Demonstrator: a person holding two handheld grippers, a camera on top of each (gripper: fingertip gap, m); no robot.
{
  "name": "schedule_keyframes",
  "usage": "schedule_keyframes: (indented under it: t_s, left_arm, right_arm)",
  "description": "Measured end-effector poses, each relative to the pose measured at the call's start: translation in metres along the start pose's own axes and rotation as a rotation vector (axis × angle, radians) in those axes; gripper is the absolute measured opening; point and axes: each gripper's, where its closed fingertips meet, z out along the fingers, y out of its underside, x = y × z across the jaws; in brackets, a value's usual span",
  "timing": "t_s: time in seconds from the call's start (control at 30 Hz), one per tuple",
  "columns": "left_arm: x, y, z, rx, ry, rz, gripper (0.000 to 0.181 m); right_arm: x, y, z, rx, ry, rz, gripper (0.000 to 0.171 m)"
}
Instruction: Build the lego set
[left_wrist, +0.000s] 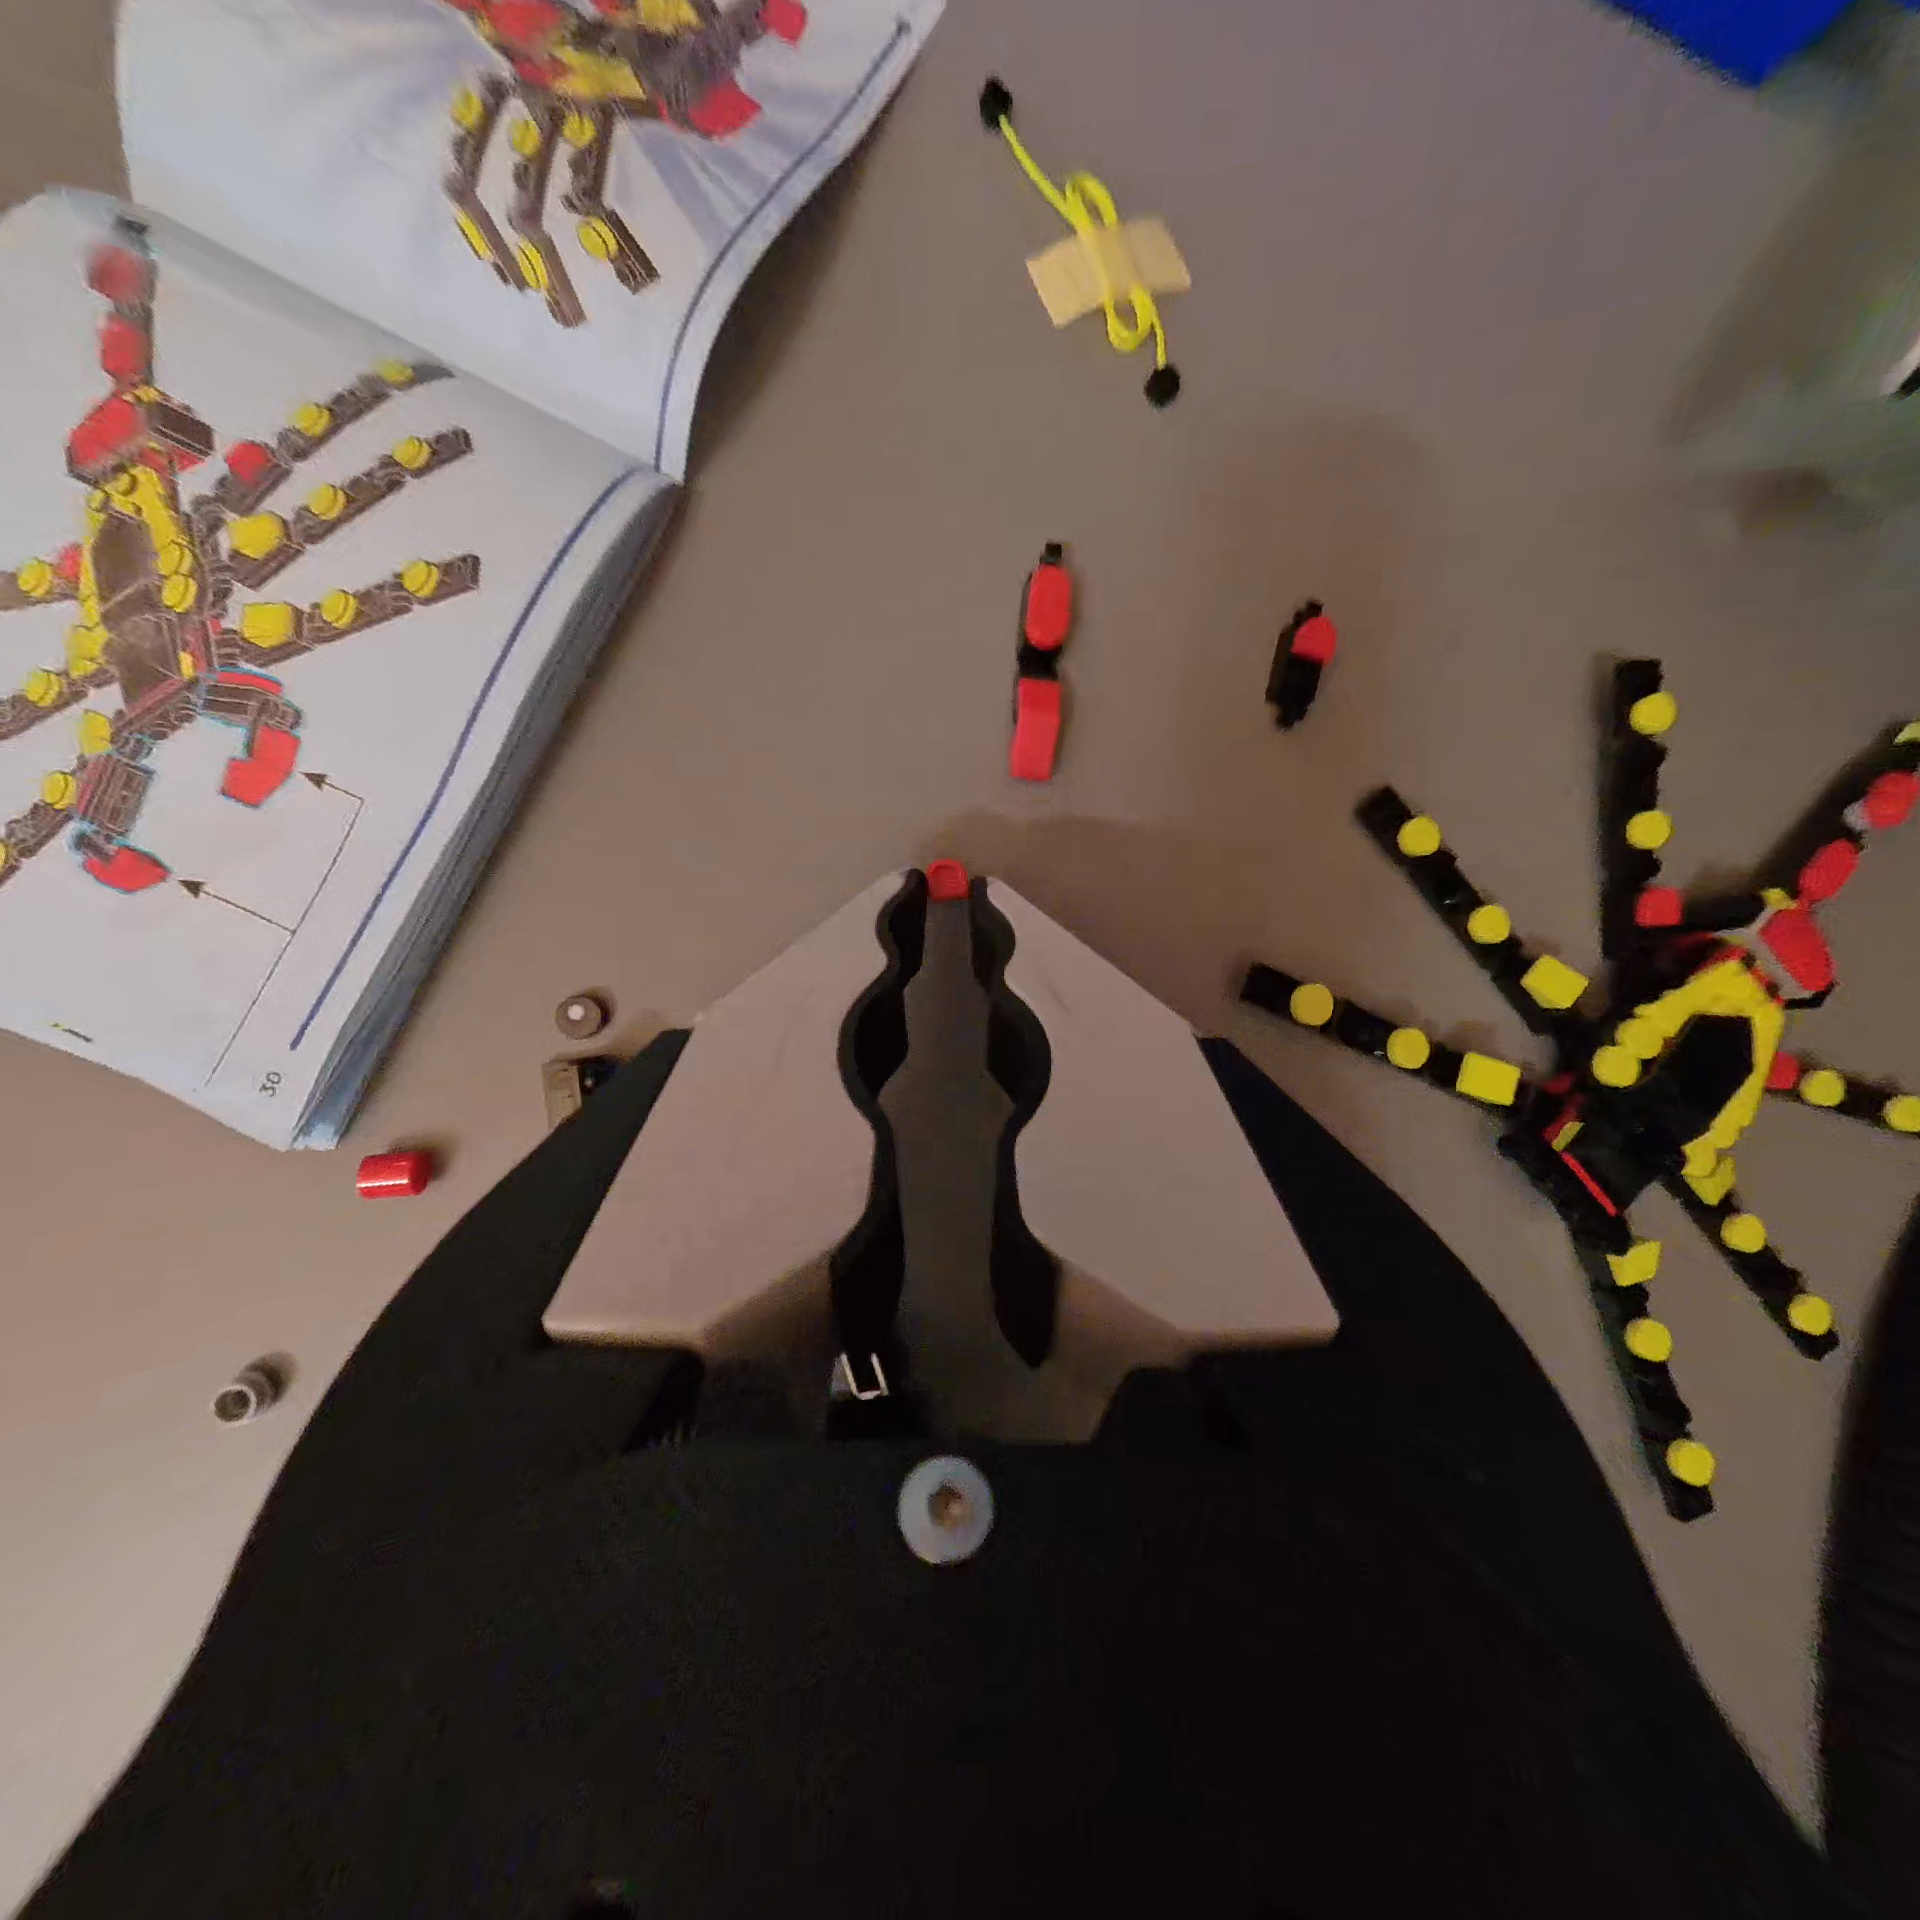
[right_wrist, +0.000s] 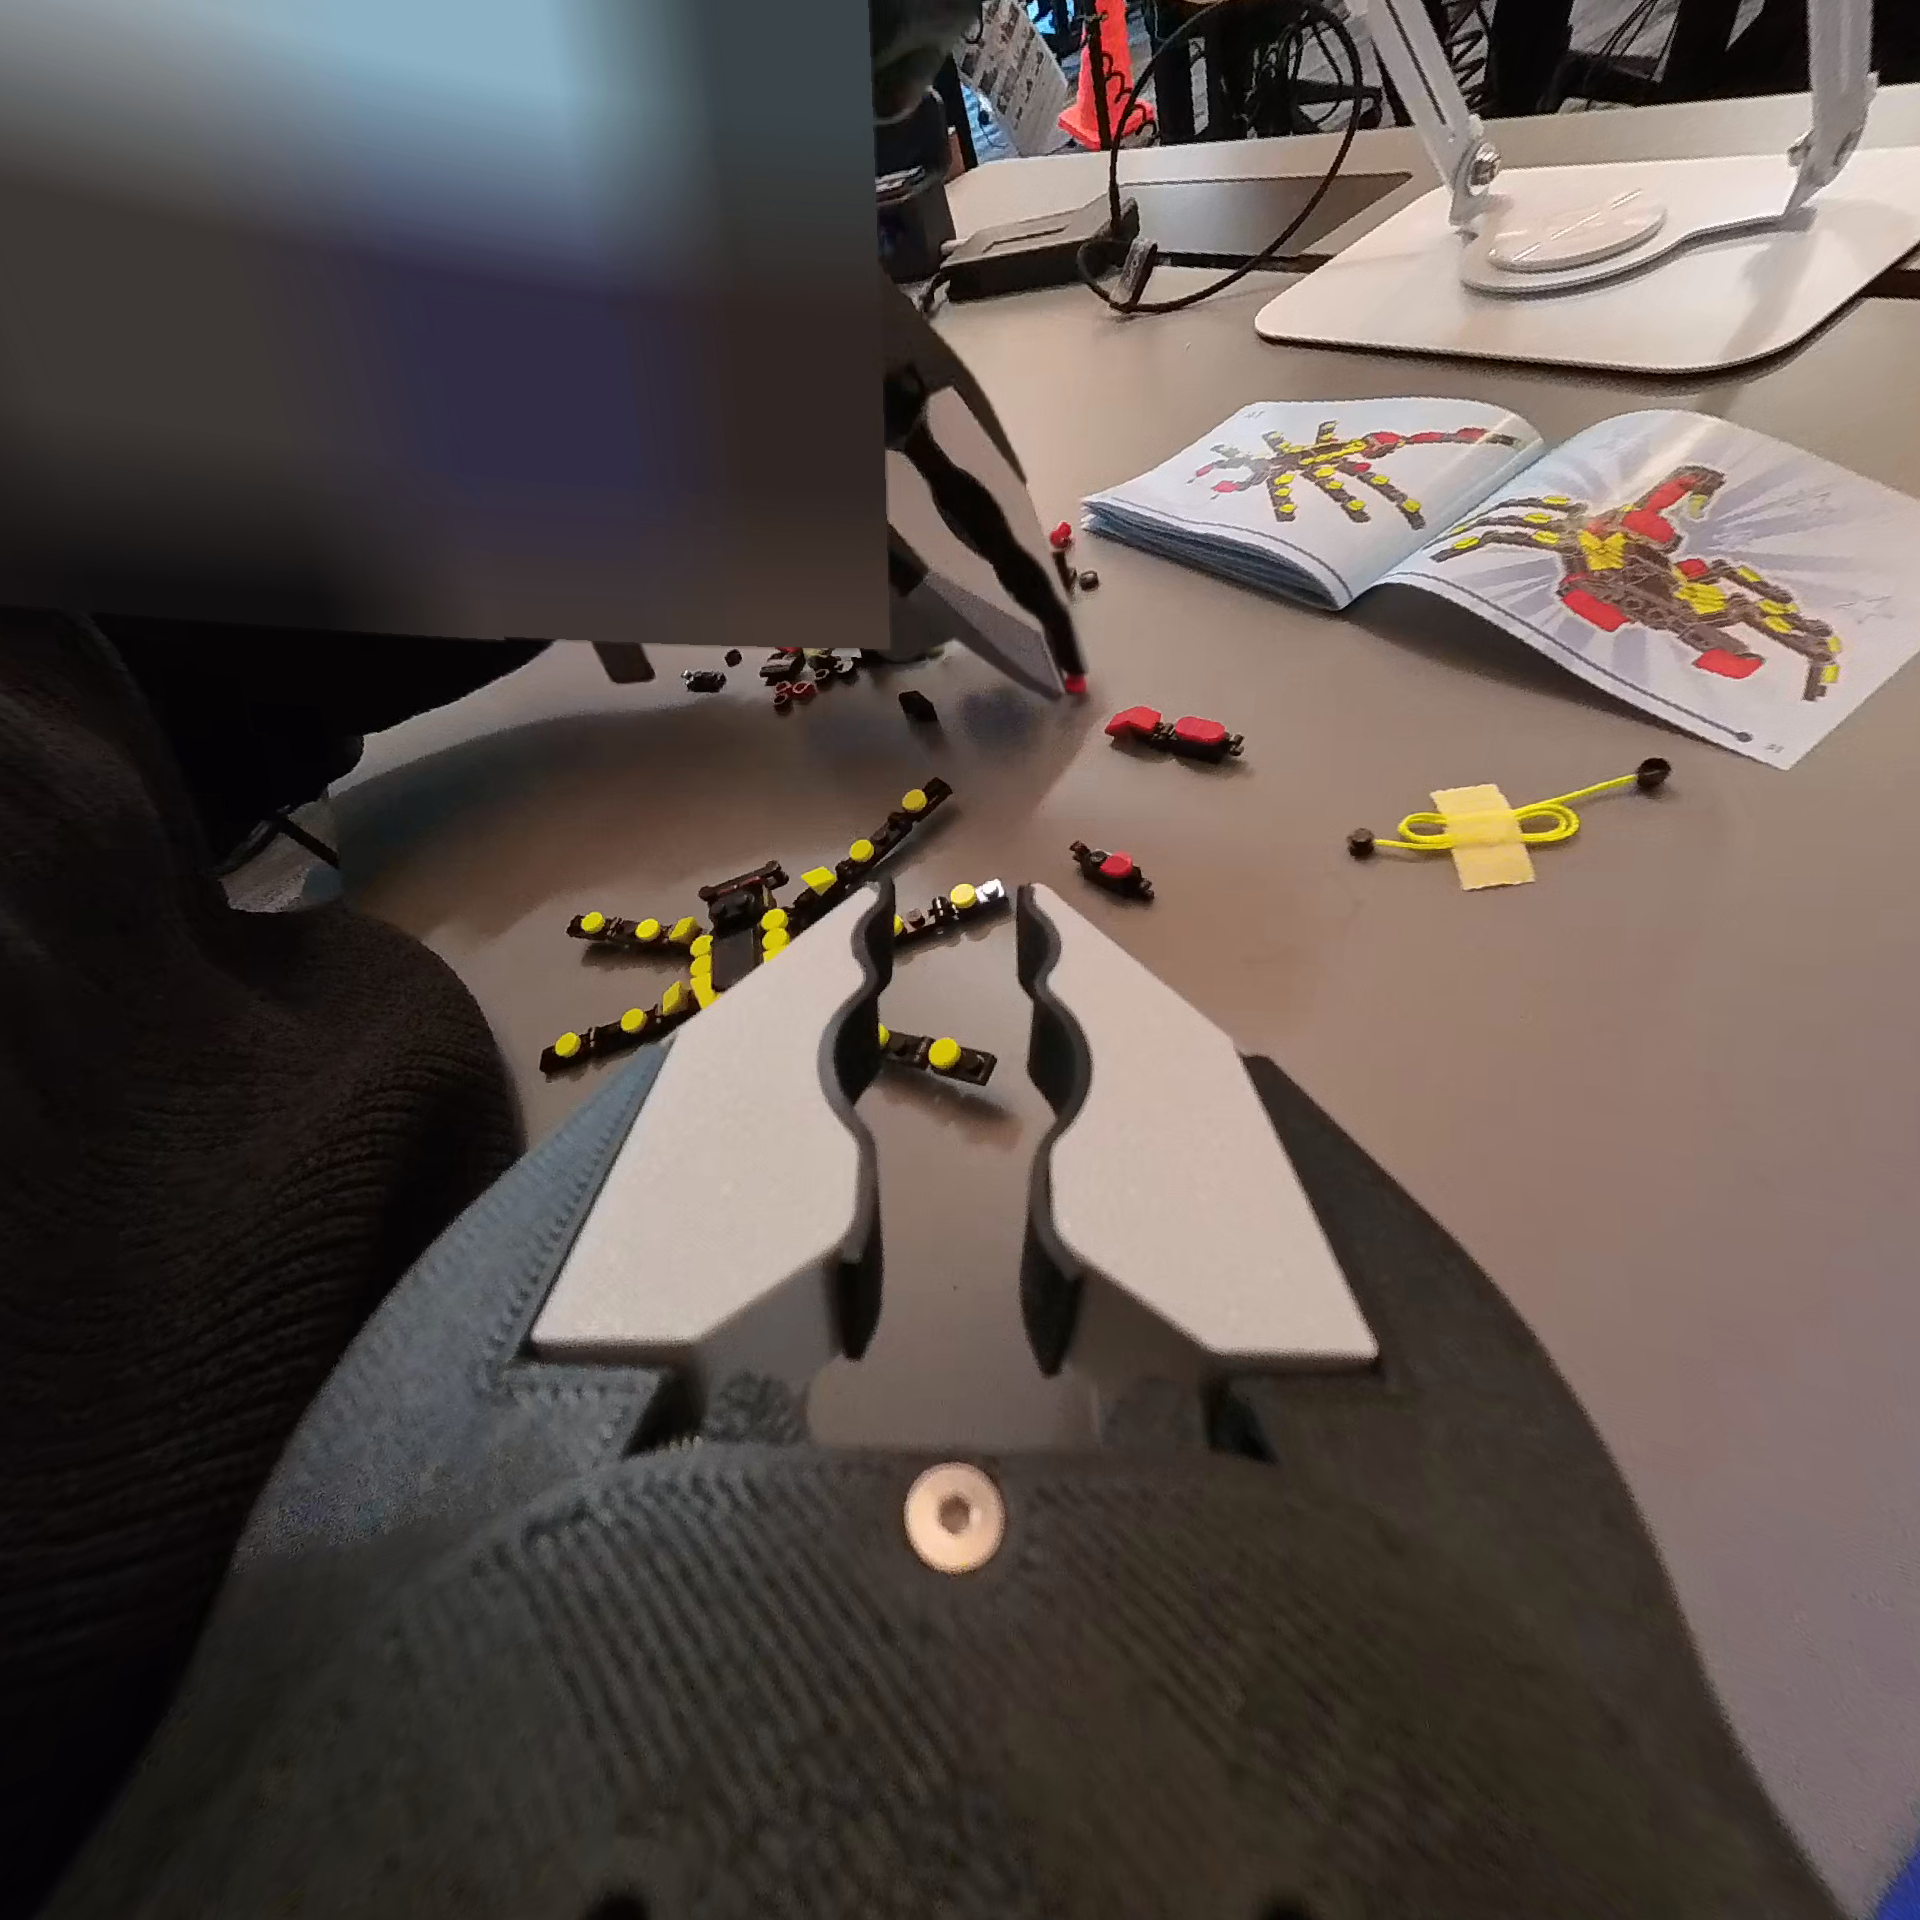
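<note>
Lego scorpion, black with yellow studs and red bits, lay on the table to the right of the left gripper and just beyond the left fingertip of the right gripper. Left gripper was pinched down on a small red piece, tips at or just above the tabletop. Right gripper stood open with nothing between its fingers, hovering over one scorpion leg.

Left view only: red cylinder to the lower left, two small grey round parts.

Right view only: pile of loose pieces behind the left gripper, white monitor stand and cables far ahead.

Both views: open instruction booklet, red-and-black claw part, a smaller one, yellow cord with tape. All ahead of the left gripper; booklet ahead-left.
</note>
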Motion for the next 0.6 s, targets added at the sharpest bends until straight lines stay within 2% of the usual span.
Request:
schedule_keyframes:
  t_s: [0.07, 0.17, 0.2, 0.33, 0.47, 0.53, 0.6]
  left_arm:
    - [0.0, 0.0, 0.001, 0.003, 0.001, 0.005, 0.007]
    - [0.001, -0.012, -0.004, 0.051, 0.03, -0.044, 0.027]
    - [-0.002, -0.018, -0.006, 0.074, 0.029, -0.064, 0.038]
    - [-0.024, -0.059, -0.005, 0.186, -0.046, -0.107, 0.048]
    - [-0.05, -0.113, 0.022, 0.241, -0.149, -0.184, 0.063]
    - [-0.061, -0.127, 0.045, 0.2, -0.188, -0.204, 0.072]
    - [-0.068, -0.132, 0.066, 0.155, -0.214, -0.208, 0.072]
  right_arm:
    - [0.0, -0.001, -0.001, 0.002, 0.001, -0.002, 0.021]
    - [0.0, -0.001, -0.001, 0.004, 0.001, -0.002, 0.021]
    - [0.0, -0.001, -0.001, 0.004, 0.001, 0.0, 0.021]
    - [0.0, 0.0, 0.0, 0.004, -0.006, 0.007, 0.021]
    - [-0.002, -0.001, 0.0, 0.003, -0.004, -0.007, 0.021]
    - [-0.002, -0.003, -0.003, 0.01, 0.001, -0.017, 0.021]
    - [-0.001, -0.005, -0.005, 0.016, 0.007, -0.02, 0.021]
